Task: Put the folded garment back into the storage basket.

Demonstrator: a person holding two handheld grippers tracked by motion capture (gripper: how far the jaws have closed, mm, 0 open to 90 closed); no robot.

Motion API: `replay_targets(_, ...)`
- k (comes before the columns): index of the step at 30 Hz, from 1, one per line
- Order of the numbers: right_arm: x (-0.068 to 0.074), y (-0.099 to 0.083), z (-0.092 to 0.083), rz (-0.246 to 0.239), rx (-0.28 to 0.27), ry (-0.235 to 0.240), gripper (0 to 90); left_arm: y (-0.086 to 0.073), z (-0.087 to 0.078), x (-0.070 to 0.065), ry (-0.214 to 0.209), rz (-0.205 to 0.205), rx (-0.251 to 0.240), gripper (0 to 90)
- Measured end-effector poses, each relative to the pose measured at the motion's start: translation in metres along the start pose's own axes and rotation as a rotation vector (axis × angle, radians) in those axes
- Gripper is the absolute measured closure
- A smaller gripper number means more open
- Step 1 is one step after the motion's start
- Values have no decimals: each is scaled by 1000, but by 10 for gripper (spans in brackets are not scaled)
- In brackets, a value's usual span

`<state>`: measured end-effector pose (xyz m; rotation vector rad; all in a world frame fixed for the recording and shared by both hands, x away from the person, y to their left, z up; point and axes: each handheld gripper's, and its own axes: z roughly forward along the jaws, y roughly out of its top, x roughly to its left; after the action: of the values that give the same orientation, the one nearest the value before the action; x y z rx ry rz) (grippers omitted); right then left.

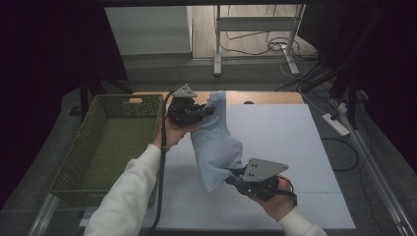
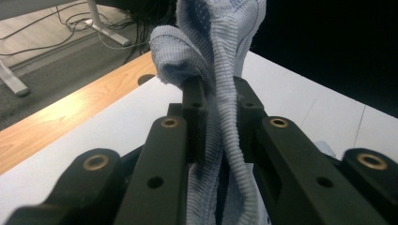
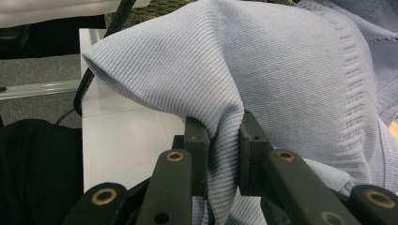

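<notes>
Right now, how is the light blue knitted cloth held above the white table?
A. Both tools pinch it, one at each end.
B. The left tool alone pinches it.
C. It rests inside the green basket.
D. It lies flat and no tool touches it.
A: the left tool pinches the far end of the light blue knitted cloth, and the right tool pinches its near end.

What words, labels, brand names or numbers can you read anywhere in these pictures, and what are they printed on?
None: no readable text stands on the light blue knitted garment, the green woven basket, the white table top, the black left gripper or the black right gripper. The white power strip on the floor is too small to show any marking.
</notes>
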<state>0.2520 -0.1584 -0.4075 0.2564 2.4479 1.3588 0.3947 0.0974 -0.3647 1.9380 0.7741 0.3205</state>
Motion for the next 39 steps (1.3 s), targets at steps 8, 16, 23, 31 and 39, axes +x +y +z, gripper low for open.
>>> replay_targets(8, -1, 5, 2, -8, -5, 1, 773, 1, -7, 2, 7, -1, -6, 788)
replay_targets(16, -2, 12, 6, -20, -9, 8, 773, 1, -16, 6, 19, -6, -13, 788)
replay_targets(23, -2, 15, 10, -20, -14, 9, 774, 0, -20, 9, 25, -14, -16, 788)
replay_targets(31, -2, 19, 12, -27, -19, 14, 773, 0, -24, 11, 31, -12, -21, 787)
replay_targets(39, -2, 24, 16, -32, -26, 17, 773, 0, -31, 13, 42, -15, -28, 788)
